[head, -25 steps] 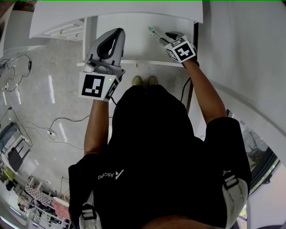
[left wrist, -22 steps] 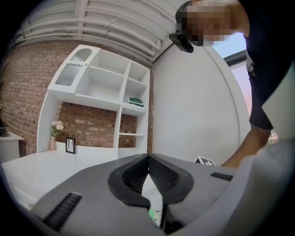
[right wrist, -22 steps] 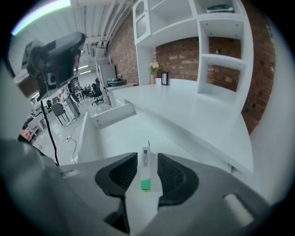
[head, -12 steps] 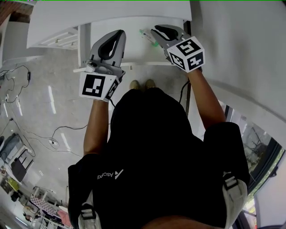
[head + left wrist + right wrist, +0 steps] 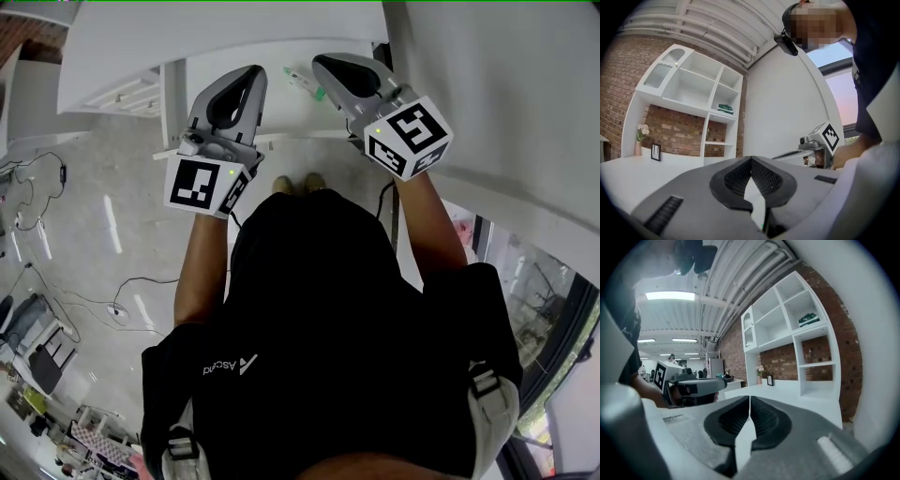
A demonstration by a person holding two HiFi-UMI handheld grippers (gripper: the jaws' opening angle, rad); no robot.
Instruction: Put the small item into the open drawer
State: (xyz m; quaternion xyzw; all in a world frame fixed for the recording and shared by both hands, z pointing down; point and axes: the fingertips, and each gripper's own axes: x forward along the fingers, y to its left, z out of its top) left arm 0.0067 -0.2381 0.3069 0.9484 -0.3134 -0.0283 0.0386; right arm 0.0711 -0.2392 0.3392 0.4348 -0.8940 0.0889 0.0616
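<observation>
closing on nothing, the right gripper (image 5: 319,63) has its jaws just beside the small item (image 5: 302,82), which lies in what looks like the open drawer (image 5: 281,52). the left gripper (image 5: 249,73) has its jaws together and empty. a careless withdrawal could clip the item and knock it out.

head view looks down; gripper views face shared shelving (image 5: 693,89)

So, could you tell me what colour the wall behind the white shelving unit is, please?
The wall is red-brown brick, clearest in the left gripper view.
</observation>
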